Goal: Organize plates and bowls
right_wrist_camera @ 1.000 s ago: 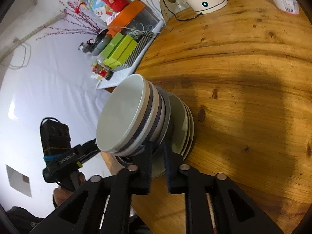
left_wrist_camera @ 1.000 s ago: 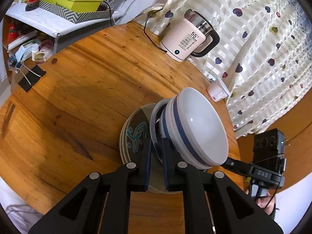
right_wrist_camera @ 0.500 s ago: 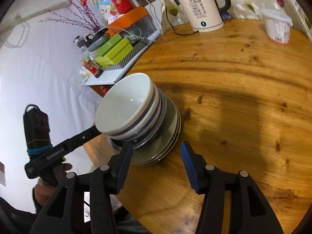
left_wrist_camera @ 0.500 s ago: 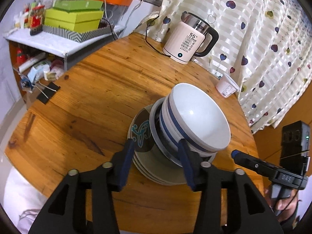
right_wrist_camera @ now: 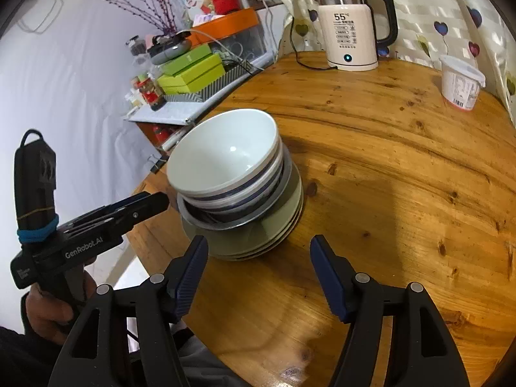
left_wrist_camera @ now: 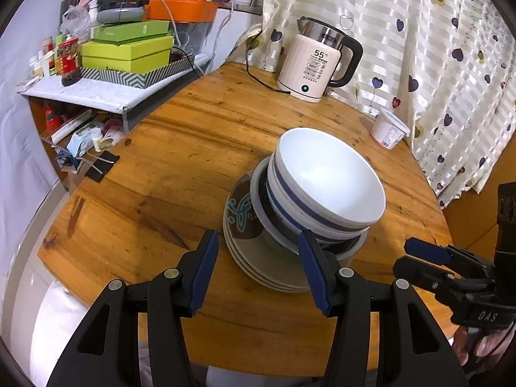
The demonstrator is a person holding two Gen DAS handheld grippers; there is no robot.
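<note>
Both grippers have let go and pulled back: left gripper point(left_wrist_camera: 256, 269) and right gripper point(right_wrist_camera: 259, 277) hang with fingers spread wide, holding nothing. Nested bowls point(left_wrist_camera: 325, 190) sit on the stacked plates point(left_wrist_camera: 254, 258) near the round wooden tabletop point(left_wrist_camera: 180, 148) edge. Behind: a kettle point(left_wrist_camera: 314, 64), white tub point(left_wrist_camera: 388, 129), heart-print curtain point(left_wrist_camera: 435, 48) and cluttered shelf point(left_wrist_camera: 96, 95).

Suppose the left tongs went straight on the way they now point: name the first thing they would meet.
Most likely the stack of plates, its near rim lying between the open left tongs. The nested bowls sit on top just beyond. Height is hard to judge through the fisheye.
</note>
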